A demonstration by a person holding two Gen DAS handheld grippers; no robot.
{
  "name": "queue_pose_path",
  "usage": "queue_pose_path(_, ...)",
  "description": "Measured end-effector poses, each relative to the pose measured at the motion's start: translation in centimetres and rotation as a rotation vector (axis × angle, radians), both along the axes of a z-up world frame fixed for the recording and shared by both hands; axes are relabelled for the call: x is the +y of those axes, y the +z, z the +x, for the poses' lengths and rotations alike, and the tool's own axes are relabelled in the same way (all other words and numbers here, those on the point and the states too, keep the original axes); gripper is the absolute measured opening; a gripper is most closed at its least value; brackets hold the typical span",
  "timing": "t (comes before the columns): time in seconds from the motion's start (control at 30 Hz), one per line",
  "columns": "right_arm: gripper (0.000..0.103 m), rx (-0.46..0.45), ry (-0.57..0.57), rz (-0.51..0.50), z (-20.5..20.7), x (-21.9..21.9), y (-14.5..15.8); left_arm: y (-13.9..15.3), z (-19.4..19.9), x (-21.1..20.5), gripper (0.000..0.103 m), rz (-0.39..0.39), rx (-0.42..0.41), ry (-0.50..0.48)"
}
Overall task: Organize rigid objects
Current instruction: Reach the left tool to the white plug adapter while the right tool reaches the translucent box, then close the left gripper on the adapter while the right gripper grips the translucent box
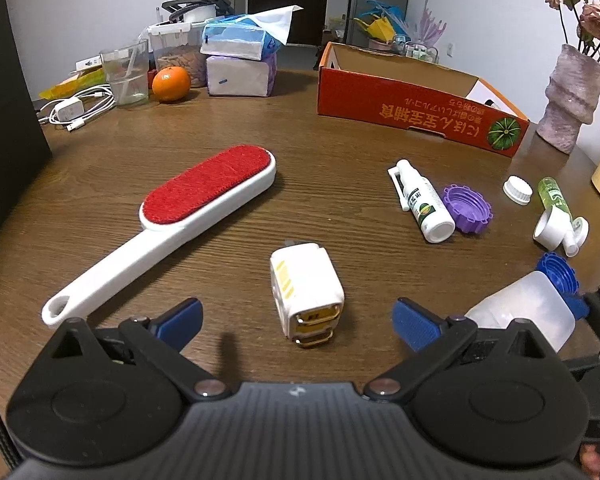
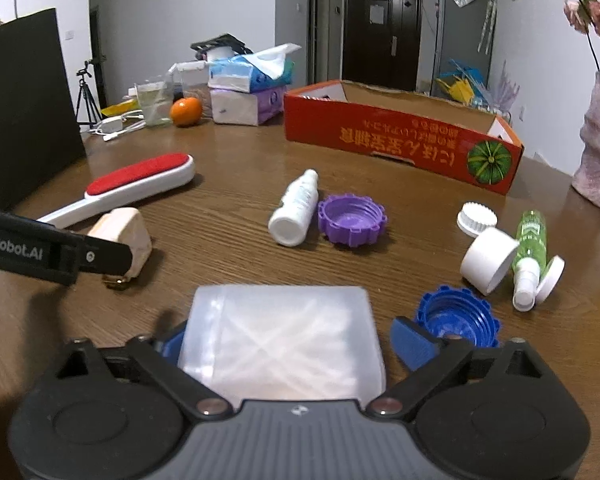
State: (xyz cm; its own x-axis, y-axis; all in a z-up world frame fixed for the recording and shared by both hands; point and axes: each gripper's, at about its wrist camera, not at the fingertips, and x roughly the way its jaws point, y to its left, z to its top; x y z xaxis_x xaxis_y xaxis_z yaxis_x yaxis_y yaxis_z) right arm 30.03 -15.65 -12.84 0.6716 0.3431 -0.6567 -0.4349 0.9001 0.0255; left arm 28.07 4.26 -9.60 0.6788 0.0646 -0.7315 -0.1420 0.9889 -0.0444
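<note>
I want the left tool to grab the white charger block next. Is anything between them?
Nothing visible. The white charger block lies on bare table straight ahead of the open left tool; the lint brush lies off to its left.

A brown wood-grain table [image 2: 240,152] filled the near scene; beyond it stood plain white walls [image 2: 180,12] and a far dark wooden door [image 2: 382,32].

A red pad [image 1: 208,184] is set on a white brush handle [image 1: 112,268], purple cap [image 1: 467,210] and blue cap [image 2: 458,318] are seen on wood-grained brown table [image 1: 332,152] — orange-red box [image 1: 416,108] bearing a green pumpkin print.
</note>
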Motion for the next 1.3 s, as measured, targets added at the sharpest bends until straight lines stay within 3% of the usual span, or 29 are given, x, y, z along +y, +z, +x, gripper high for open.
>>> queue_pose_path(0.1, 0.082, 0.001, 0.016, 0.003, 0.0, 0.0, -0.1, -0.1, 0.3, -0.2, 0.103, 0.003, -0.002, 0.002)
queue_pose_path(0.37, 0.081, -0.068, -0.009, 0.065, -1.0, -0.8, 0.7, -0.2, 1.0, -0.9, 0.097, 0.031, -0.004, 0.008)
queue_pose_path(0.63, 0.081, -0.106, -0.038, 0.081, -1.3, -1.2, 1.1, -0.7, 1.8, -1.3, 0.073, 0.041, 0.014, 0.019)
queue_pose_path(0.97, 0.081, -0.128, -0.048, 0.096, -1.6, -1.6, 1.4, -1.3, 2.3, -1.3, 0.034, 0.046, 0.016, 0.027)
queue_pose_path(1.3, 0.081, -0.152, -0.067, 0.099, -1.8, -1.9, 1.6, -1.4, 2.1, -1.3, 0.033, 0.042, 0.004, 0.021)
